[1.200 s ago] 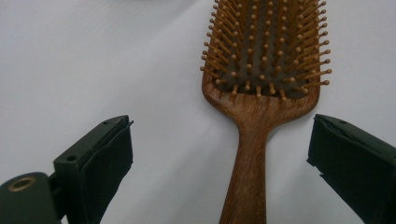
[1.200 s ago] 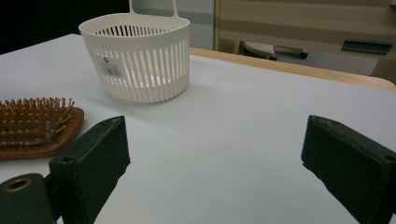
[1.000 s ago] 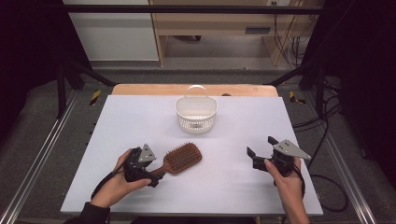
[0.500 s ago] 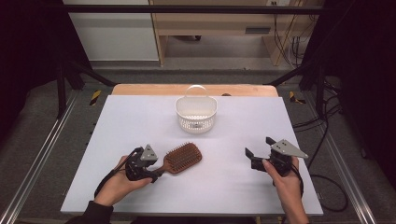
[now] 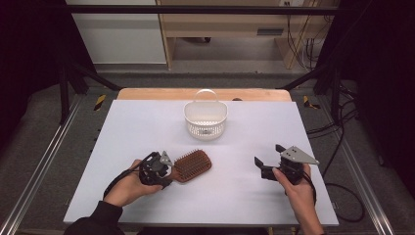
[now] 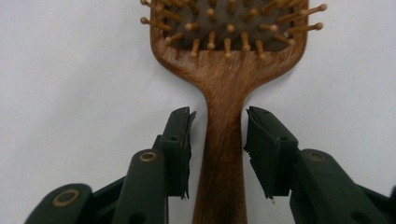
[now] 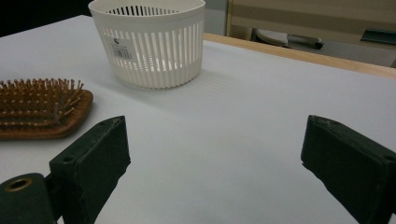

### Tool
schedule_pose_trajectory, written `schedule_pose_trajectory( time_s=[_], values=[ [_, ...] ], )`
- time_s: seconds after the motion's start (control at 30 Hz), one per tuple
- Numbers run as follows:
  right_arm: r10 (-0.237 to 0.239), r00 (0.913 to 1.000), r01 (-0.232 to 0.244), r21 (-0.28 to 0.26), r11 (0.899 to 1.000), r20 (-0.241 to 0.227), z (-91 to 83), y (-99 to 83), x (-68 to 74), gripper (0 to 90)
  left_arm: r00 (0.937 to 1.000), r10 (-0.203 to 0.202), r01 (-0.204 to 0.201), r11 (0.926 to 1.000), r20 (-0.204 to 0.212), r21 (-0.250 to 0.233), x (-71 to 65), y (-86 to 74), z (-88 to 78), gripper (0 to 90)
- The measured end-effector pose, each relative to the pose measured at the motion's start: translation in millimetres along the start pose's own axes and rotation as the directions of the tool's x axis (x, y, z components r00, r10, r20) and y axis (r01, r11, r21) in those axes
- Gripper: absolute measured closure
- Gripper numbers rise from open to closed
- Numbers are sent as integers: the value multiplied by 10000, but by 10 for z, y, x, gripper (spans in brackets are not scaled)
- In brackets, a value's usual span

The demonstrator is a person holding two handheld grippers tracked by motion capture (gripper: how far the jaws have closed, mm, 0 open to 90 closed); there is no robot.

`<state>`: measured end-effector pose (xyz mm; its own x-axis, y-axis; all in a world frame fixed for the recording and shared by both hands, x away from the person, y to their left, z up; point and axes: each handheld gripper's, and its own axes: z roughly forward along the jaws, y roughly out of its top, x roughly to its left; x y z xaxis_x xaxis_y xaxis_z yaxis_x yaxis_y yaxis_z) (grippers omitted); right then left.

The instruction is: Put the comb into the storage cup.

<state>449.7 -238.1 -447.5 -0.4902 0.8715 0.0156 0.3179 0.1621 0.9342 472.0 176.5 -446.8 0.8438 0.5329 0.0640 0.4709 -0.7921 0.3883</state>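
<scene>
A wooden hairbrush point(image 5: 194, 165) lies bristles up on the white table point(image 5: 147, 127), left of centre near the front. My left gripper point(image 5: 168, 172) is at its handle. In the left gripper view the handle point(image 6: 224, 154) runs between the pads point(image 6: 180, 149). The jaws have just been closing and stand close on both sides, with a thin gap showing at the left pad. My right gripper point(image 5: 267, 154) hovers open at the front right, nothing between its fingers point(image 7: 93, 154). The right gripper view shows the brush head point(image 7: 42, 109) at its left.
A white slotted basket point(image 5: 192, 117) with a handle stands at the back middle of the table; the right gripper view shows its wall point(image 7: 149, 51). A wooden strip point(image 5: 147, 94) runs along the table's far edge. Metal rails flank both sides.
The left gripper's jaws have narrowed around the brush handle and the hand has edged slightly toward the brush. The brush, basket and right gripper have stayed put.
</scene>
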Motion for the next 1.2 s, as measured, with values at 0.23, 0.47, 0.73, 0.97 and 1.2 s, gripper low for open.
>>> schedule_pose_trajectory(
  time_s=[0.23, 0.47, 0.73, 0.97, 1.2],
  values=[
    [21, 10000, -21, 29, 10000, -19, 3, -2, 1, 80, 9998, 132, -134, 9998, 132, 134, 8, 40, 30, 644],
    [16, 10000, -16, -16, 10000, -27, -1, 0, 2, 78, 9985, 480, -491, 9978, 244, 439, -10, 94, 50, 703],
    [-19, 10000, 19, 42, 10000, -54, 12, -5, 7, 76, 9991, 269, -279, 9991, 324, 315, -2, 72, 57, 719],
    [-2, 9999, 3, 84, 10000, -104, 16, -11, 23, 75, 9997, 181, -193, 9959, -149, -881, -65, -90, 41, 720],
    [237, 9993, -239, -95, 9997, -294, 23, -4, 45, 72, 9989, -44, -57, 9763, -464, -2161, -70, -170, -12, 720]
  ],
)
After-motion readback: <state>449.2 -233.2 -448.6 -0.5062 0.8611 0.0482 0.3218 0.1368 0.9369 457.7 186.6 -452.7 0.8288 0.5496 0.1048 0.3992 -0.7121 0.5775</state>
